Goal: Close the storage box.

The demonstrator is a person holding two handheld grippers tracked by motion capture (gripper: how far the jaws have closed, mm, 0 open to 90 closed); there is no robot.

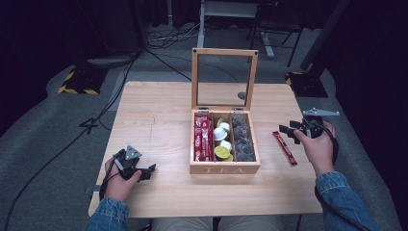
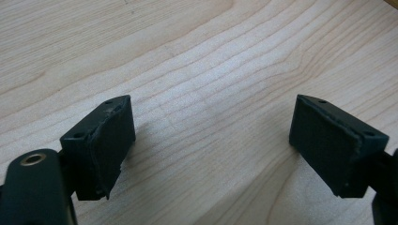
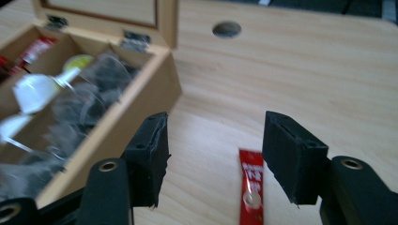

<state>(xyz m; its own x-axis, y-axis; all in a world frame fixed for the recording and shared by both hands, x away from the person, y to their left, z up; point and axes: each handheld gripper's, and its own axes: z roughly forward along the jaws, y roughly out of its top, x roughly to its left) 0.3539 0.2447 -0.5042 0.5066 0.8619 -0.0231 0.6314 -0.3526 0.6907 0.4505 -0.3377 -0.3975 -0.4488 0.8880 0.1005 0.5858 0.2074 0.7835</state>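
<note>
Right gripper (image 3: 213, 157) spread, hovering over flat red foil sachet (image 3: 250, 187) on pale wooden table (image 1: 159, 120) — I'm judging it light, floppy, slippery; pinching mid-length across narrow sides. Left gripper (image 2: 211, 140) spread, empty.

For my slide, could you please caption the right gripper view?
Open right claw above a red sachet beside the open tea box.
</note>
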